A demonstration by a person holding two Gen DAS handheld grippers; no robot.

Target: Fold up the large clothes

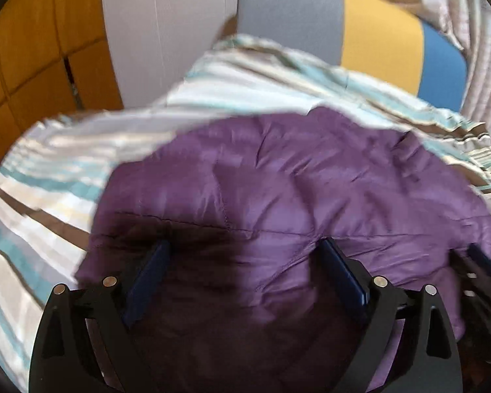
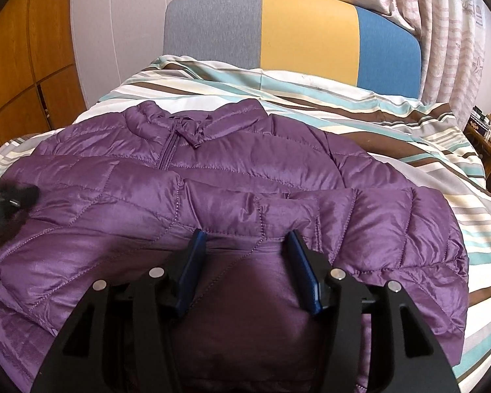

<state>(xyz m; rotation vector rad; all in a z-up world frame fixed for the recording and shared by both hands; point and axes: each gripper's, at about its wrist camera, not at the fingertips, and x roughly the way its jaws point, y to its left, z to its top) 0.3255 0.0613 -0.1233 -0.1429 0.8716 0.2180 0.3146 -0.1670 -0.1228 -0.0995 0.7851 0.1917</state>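
The left gripper (image 1: 245, 245) sits at 6 o'clock, jaws spread wide, blue pads over the purple quilted jacket (image 1: 294, 190) with no fabric pinched between them; the jacket fills the centre and lower frame; the striped bedcover (image 1: 65, 170) extends from 8 to 2 o'clock; the grey, yellow and blue headboard (image 1: 343, 29) stands at 1 o'clock; the view is blurred.

Glossy quilted purple jacket (image 2: 212, 177) lies on smooth striped cloth bedding (image 2: 360, 111); headboard (image 2: 294, 32) matt fabric, cupboard (image 2: 16, 65) varnished wood.
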